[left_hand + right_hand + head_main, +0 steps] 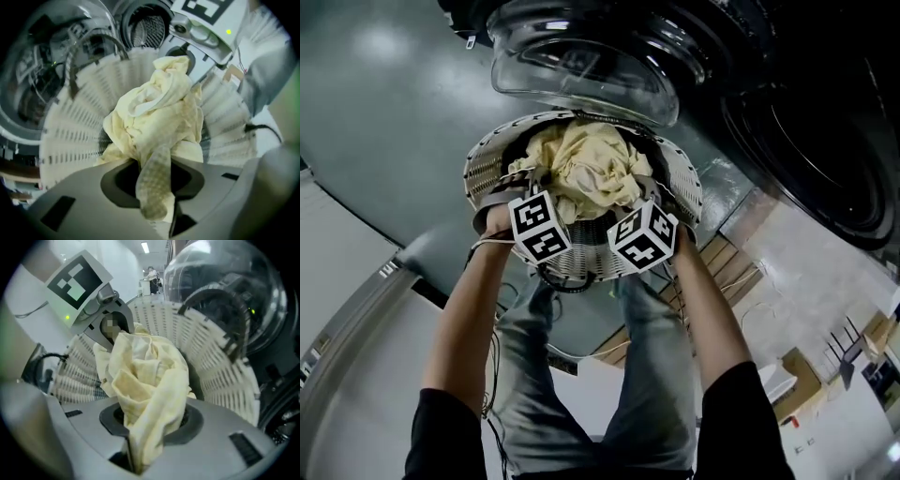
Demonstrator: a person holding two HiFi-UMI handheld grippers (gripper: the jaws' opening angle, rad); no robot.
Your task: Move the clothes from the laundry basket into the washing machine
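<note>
Basket [679, 180] behind; cloth [586, 169] clamped between fingers [112, 220].

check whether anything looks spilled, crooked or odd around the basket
Nothing looks spilled or damaged. The yellow cloth is bunched up over the white laundry basket, with a fold pinched in both the left claw and the right claw. The washer door stands open behind.

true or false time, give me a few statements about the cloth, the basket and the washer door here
1. The left gripper and the right gripper are both shut on the yellow cloth. True.
2. The cloth is dark blue. False: it is pale yellow.
3. The washer is closed. False: its glass door stands open.
4. The laundry basket is white with slotted walls. True.
</note>
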